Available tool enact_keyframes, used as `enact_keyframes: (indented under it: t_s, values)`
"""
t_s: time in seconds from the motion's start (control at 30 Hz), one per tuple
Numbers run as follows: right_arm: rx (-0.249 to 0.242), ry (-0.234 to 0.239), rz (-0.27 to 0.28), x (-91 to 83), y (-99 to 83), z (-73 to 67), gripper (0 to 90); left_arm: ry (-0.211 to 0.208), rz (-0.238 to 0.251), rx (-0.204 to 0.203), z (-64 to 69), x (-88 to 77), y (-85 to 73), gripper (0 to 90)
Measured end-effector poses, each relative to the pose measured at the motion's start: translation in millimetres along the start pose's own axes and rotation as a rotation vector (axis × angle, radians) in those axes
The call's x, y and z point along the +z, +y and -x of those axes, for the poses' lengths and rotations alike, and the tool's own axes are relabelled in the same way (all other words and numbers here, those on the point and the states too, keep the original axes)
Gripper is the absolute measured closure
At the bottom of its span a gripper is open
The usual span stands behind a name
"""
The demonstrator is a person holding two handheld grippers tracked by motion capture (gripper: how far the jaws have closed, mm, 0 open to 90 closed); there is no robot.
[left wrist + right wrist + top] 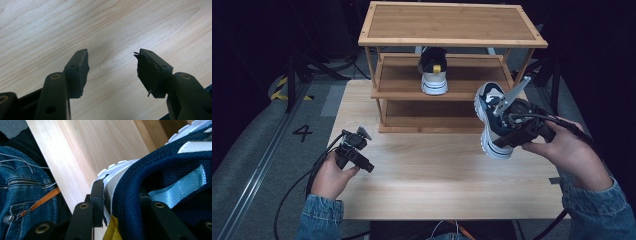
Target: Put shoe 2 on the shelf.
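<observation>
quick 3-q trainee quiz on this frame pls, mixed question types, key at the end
1. True or false: the left gripper is holding a sneaker.
2. Which part of the navy sneaker is clamped by the right gripper? A) toe B) heel collar C) laces
3. On which level of the wooden shoe rack does the other sneaker stand?

Key
1. False. In the left gripper view its jaws stand open over the bare table.
2. B. One jaw sits outside the heel, the other inside the opening beside the light blue pull tab.
3. The middle shelf, under the top board.
</observation>
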State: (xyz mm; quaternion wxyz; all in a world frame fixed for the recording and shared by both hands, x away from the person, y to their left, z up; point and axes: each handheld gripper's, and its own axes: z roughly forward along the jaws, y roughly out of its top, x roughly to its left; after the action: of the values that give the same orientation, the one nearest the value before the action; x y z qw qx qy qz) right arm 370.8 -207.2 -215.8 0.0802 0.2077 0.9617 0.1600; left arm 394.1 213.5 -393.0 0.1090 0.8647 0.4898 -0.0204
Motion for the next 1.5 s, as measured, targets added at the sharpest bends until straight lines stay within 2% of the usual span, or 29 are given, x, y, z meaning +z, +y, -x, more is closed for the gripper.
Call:
enact_keyframes:
  t_s: [0.2,0.57,1.17,1.37,1.5]
  values:
    - [-0.018,-0.014,0.001,-4.9,16.4,11.6,68.4,0.003,0.005,-0.011,0.6,1.4,-5.1,43.0]
    - [-0.044,-0.039,-0.004,-3.2,46.6,32.8,68.4,0.003,-0.010,-0.022,-2.0,3.6,-16.7,42.9]
    - [-0.070,-0.035,0.012,19.5,88.3,67.9,68.4,0.005,-0.015,-0.067,-5.8,2.9,-40.4,42.7]
    - [-0.073,-0.028,0.006,29.0,101.1,80.6,68.3,0.002,-0.016,-0.073,-5.5,3.6,-43.2,42.7]
    - [-0.071,-0.034,-0.001,34.8,108.3,86.5,68.3,0.003,-0.017,-0.062,-4.9,3.6,-43.1,42.7]
